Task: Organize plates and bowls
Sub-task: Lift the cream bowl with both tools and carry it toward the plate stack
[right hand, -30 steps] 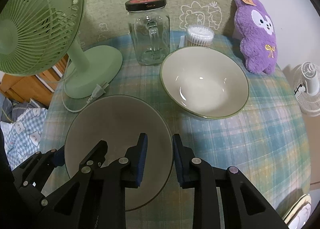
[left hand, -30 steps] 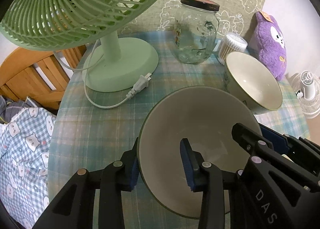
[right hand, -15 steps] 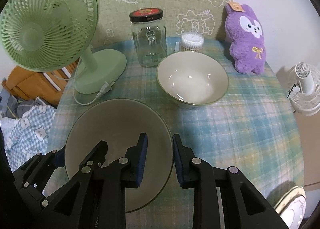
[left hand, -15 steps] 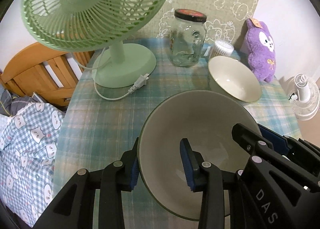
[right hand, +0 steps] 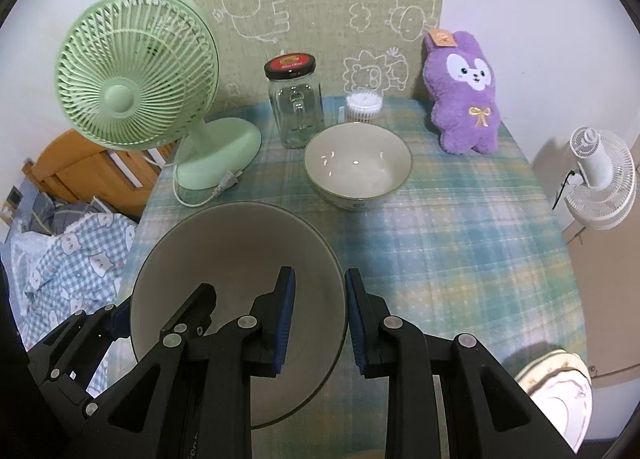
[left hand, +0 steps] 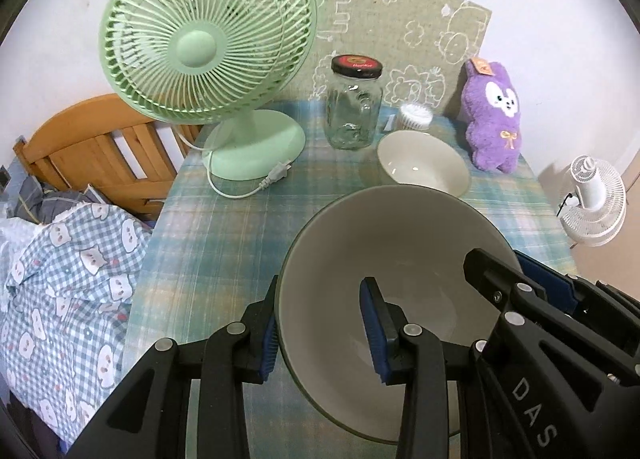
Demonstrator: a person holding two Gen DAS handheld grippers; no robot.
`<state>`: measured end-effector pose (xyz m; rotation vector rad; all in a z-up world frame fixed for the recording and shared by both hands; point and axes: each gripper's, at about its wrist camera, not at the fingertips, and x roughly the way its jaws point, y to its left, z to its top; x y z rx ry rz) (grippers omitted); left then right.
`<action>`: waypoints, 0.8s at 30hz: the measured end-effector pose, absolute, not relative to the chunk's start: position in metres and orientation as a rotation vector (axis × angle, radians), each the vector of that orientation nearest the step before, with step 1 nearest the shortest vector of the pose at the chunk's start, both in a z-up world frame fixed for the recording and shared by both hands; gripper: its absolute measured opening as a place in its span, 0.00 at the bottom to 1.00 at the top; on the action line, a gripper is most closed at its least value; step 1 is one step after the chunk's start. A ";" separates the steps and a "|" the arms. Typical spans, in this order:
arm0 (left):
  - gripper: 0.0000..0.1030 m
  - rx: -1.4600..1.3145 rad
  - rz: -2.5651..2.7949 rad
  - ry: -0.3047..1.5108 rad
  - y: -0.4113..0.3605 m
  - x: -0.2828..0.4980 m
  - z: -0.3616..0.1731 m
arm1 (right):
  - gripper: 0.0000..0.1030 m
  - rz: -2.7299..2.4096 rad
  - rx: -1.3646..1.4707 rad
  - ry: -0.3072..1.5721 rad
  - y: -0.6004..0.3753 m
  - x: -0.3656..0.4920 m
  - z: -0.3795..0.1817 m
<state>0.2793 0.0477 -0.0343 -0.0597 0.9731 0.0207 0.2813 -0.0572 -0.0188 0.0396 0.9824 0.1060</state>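
A large cream bowl [left hand: 400,259] with a green rim is held above the checked table by both grippers. My left gripper [left hand: 320,333] is shut on its left rim, one finger outside and one inside. My right gripper [right hand: 318,325] is shut on its right rim; the bowl also shows in the right wrist view [right hand: 236,259]. A smaller cream bowl [right hand: 358,167] stands on the table further back, apart from both grippers; it also shows in the left wrist view [left hand: 424,163].
A green desk fan [right hand: 136,99] with its loose cord stands at the back left. A glass jar [right hand: 296,107], a cotton-swab tub [right hand: 364,105] and a purple plush rabbit [right hand: 466,95] line the back. A plate rim [right hand: 560,391] shows at lower right, off the table.
Both grippers have lifted the large bowl up and back from the table. The fan, jar and small bowl now look smaller and farther away.
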 end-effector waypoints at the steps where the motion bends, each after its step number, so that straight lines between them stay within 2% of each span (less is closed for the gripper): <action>1: 0.36 -0.062 0.023 0.970 0.046 0.275 -0.031 | 0.28 0.109 0.038 0.979 -0.060 0.277 -0.016; 11: 0.35 -0.075 0.035 0.946 0.020 0.231 -0.015 | 0.28 0.120 0.031 0.959 -0.087 0.229 0.004; 24: 0.35 -0.091 0.055 0.975 -0.010 0.175 -0.029 | 0.28 0.135 0.030 0.991 -0.119 0.176 -0.010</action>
